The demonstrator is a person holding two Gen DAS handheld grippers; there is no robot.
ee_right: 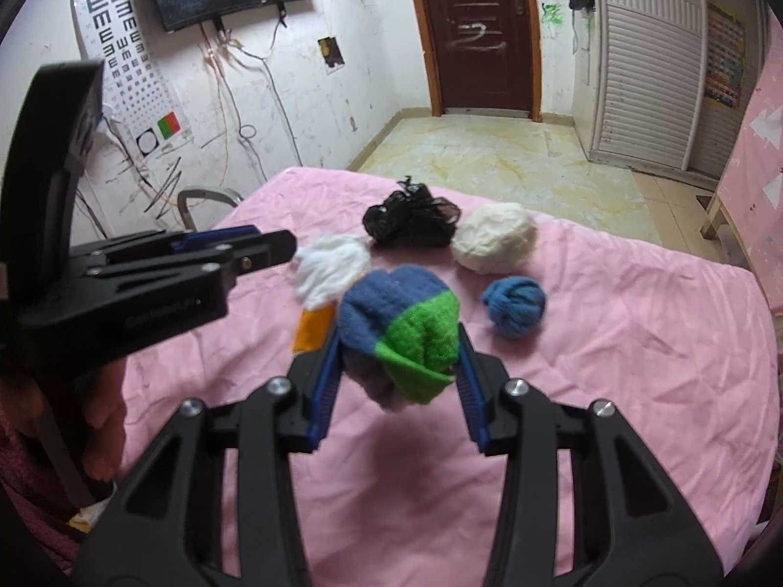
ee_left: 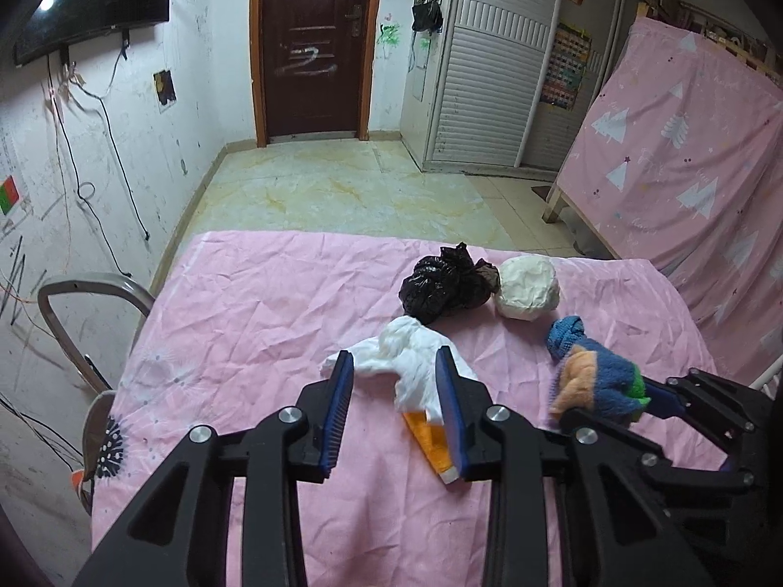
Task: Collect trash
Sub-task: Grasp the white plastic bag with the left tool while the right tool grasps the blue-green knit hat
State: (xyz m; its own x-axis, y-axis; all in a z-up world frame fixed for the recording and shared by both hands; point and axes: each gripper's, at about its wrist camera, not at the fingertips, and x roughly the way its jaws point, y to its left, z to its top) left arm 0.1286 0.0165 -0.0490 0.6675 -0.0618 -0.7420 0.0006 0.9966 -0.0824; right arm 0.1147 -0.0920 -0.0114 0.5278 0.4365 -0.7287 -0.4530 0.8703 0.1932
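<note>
On the pink bedsheet (ee_left: 254, 323) lie a white crumpled tissue (ee_left: 411, 357) over an orange wrapper (ee_left: 430, 440), a black plastic bag (ee_left: 445, 283), a white paper ball (ee_left: 527, 287) and a small blue yarn ball (ee_right: 514, 305). My left gripper (ee_left: 396, 381) is open, its fingers on either side of the tissue. My right gripper (ee_right: 399, 362) is shut on a blue, green and orange knitted sock bundle (ee_right: 406, 337), held above the sheet; it shows at the right in the left wrist view (ee_left: 594, 381).
A metal chair frame (ee_left: 88, 308) stands at the bed's left edge. A pink-covered bed frame (ee_left: 685, 146) leans at the right. Tiled floor (ee_left: 342, 186), a brown door (ee_left: 313, 44) and a white wardrobe (ee_left: 494, 83) lie beyond.
</note>
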